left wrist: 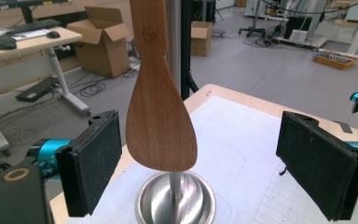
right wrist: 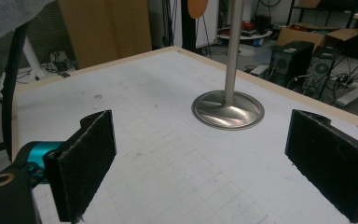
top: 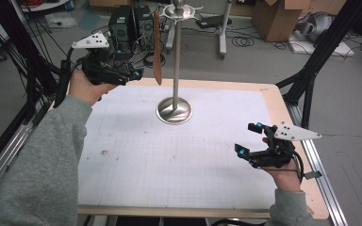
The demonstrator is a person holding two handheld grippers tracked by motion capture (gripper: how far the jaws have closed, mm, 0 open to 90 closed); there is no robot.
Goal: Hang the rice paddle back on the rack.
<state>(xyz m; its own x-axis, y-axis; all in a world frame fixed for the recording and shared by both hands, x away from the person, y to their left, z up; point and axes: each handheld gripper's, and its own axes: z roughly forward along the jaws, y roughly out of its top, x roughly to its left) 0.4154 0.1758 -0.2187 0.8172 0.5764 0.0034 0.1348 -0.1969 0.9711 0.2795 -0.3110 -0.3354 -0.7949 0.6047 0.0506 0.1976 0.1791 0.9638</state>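
Note:
A wooden spatula [top: 157, 52] hangs blade down from the top of a metal stand [top: 174, 110] at the back middle of the table. My left gripper [top: 133, 73] is held in the air just left of the blade. In the left gripper view the spatula [left wrist: 161, 126] hangs a little ahead of the wide-apart pads, untouched, above the stand's round base [left wrist: 175, 201]; the left gripper [left wrist: 209, 163] is open. My right gripper [top: 247, 138] hovers open and empty over the table's right side. In the right gripper view it [right wrist: 200, 163] faces the stand [right wrist: 228, 109].
The white gridded mat [top: 169, 160] lies on a wood-edged table [top: 283, 108]. Black frame struts [top: 311, 70] rise beside the table's right and left edges. Computer towers [top: 122, 26] and cardboard boxes [top: 273, 19] stand on the floor behind.

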